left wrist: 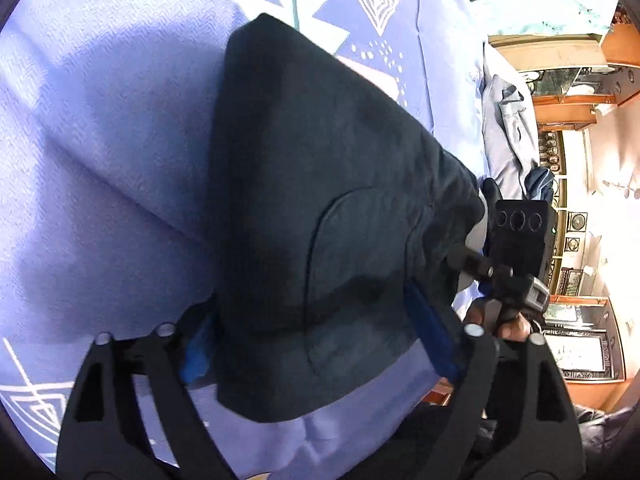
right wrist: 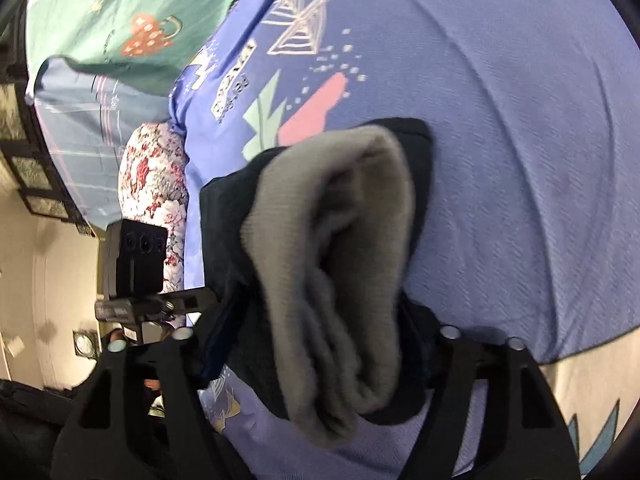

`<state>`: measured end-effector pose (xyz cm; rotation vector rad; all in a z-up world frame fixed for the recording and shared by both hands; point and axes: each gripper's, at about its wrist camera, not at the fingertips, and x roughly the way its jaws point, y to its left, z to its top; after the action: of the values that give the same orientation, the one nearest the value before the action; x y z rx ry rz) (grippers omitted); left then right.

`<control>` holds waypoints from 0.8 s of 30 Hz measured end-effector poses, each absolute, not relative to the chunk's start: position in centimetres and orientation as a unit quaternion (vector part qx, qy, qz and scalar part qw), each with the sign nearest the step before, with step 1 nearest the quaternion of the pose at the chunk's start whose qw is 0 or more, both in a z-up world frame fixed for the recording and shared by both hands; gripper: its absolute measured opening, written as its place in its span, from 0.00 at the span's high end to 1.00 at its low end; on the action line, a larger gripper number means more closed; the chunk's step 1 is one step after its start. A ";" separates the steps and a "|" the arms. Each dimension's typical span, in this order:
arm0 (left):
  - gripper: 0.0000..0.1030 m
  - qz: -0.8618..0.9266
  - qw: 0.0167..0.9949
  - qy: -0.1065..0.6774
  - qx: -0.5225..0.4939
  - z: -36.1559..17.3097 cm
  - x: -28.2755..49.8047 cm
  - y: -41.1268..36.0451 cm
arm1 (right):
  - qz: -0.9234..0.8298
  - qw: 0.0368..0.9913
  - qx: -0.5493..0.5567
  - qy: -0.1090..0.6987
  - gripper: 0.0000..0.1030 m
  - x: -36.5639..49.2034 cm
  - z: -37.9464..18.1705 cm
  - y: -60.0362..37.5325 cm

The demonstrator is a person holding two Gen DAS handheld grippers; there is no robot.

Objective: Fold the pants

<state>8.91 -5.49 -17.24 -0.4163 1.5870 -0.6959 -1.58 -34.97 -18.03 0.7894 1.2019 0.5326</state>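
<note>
Dark pants (left wrist: 320,208), soft, limp and light, bundled above the blue bedsheet (left wrist: 100,120). Left tool (left wrist: 316,344) and right tool (right wrist: 320,360) both clamped on folded edges; best gripped through all layers.

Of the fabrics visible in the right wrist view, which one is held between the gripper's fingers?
The dark navy pants with the grey ribbed waistband; the lilac patterned bedsheet, green sheet and floral pillow lie beyond.
</note>
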 end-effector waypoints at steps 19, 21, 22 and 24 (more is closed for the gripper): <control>0.61 -0.311 0.727 0.609 -0.069 -6.1 9.2 -6.5 | 0.276 0.764 0.292 0.504 0.59 2.4 -8.2 -32.1; 0.61 -0.304 0.747 0.586 -0.083 -3.7 11.2 -5.2 | 0.299 0.782 0.267 0.478 0.59 5.4 -5.1 -31.0; 0.61 -0.301 0.756 0.575 -0.087 -2.8 12.1 -4.4 | 0.309 0.789 0.256 0.466 0.59 7.0 -3.8 -30.5; 0.61 -0.291 0.780 0.548 -0.083 -0.5 14.4 -3.4 | 0.330 0.801 0.233 0.441 0.59 10.5 -1.5 -29.4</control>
<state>14.44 -3.39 -0.51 -0.1801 1.1851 -0.6286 10.51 -29.39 -1.50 0.4990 0.9457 0.7085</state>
